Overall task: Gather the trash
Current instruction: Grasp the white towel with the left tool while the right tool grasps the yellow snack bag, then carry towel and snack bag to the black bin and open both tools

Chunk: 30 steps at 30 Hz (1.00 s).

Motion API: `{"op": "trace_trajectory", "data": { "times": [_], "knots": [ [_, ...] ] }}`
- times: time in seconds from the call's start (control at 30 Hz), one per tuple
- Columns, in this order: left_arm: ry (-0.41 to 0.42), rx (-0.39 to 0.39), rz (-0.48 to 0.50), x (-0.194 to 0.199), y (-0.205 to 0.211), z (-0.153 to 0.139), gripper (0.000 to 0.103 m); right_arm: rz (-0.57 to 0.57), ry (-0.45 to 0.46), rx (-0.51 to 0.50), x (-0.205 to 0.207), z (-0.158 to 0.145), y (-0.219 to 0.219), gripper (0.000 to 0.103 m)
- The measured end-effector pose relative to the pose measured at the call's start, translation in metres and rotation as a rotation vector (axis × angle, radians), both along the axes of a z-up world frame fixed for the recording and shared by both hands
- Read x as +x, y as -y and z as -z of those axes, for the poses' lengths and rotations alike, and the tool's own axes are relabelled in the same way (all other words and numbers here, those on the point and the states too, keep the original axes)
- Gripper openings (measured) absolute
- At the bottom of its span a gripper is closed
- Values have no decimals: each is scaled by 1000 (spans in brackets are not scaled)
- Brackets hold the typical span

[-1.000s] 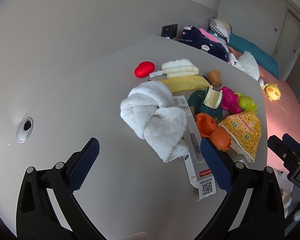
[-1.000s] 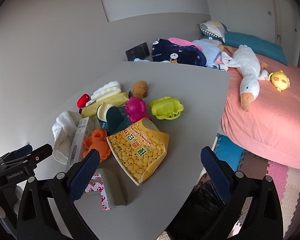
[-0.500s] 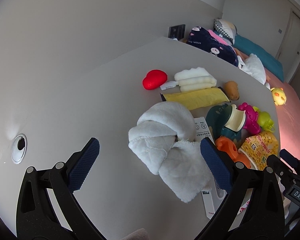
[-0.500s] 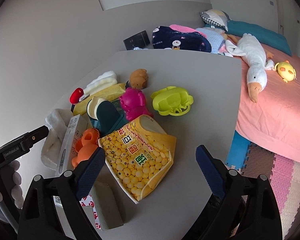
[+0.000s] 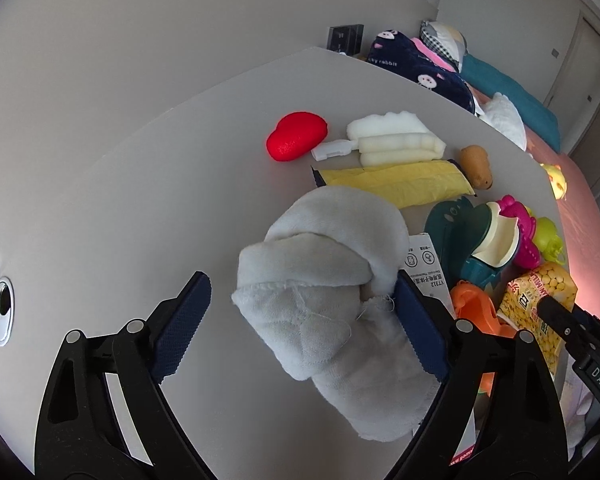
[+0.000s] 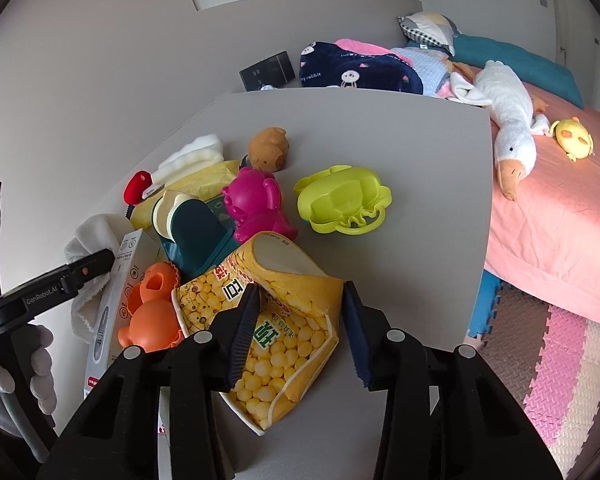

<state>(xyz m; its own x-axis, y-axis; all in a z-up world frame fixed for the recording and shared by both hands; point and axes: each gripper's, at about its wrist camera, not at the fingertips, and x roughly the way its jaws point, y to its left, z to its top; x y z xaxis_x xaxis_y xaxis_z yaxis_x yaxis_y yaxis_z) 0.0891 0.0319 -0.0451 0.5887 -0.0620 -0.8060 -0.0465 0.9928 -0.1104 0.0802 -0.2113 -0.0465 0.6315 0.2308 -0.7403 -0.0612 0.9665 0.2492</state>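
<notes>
A: Now the left tool (image 5: 302, 318) sits lower and closer over the white towel (image 5: 332, 300) than a second ago, when its jaws stood wide over bare worktop (image 5: 148, 200). The jaws have just been closing. The towel is between them, the right pad is against the cloth, the left pad is clear, so not gripping yet.

B: Right side?

A: The right tool (image 6: 298, 334) has moved in over the yellow snack bag (image 6: 276, 320). Earlier the bag lay ahead of wide jaws; the jaws have just been closing a lot and now straddle the bag's open top end. The left pad lies on the printed face, the right pad at the bag's edge. Whether they pinch it, cannot tell.

B: Containers?

A: The bag mouth is open and shows pale lining, with no contents visible. The white carton (image 6: 114, 300) is on its side, half under the towel; whether it is shut, cannot tell. The lime mould (image 6: 342, 200) is hollow side up with nothing in it.

B: Where's the trash?

A: The bag is on the worktop near the front edge, touching the orange toy (image 6: 150, 316) and the teal slipper (image 6: 196, 236). The towel lies left of the carton. A gloved hand (image 6: 24, 368) holds the left tool's handle in the right wrist view.
</notes>
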Motion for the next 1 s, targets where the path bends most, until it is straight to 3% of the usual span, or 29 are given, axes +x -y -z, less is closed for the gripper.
{"op": "trace_trajectory", "data": {
  "times": [0.07,0.13,0.27,0.67,1.0],
  "knots": [
    [2,-26,6,1,1,4,60,0,9,7,-2,-1,1,40],
    [23,-7,-5,-1,4,4,47,0,20,6,-4,-3,2,38],
    [57,-6,-15,-7,7,-1,32,7,68,-13,-11,-14,2,38],
    [160,16,-20,-45,18,-40,30,13,127,-21,-37,-41,16,37],
    [208,13,49,-75,60,-69,30,51,168,-28,-73,-62,48,37]
  ]
}}
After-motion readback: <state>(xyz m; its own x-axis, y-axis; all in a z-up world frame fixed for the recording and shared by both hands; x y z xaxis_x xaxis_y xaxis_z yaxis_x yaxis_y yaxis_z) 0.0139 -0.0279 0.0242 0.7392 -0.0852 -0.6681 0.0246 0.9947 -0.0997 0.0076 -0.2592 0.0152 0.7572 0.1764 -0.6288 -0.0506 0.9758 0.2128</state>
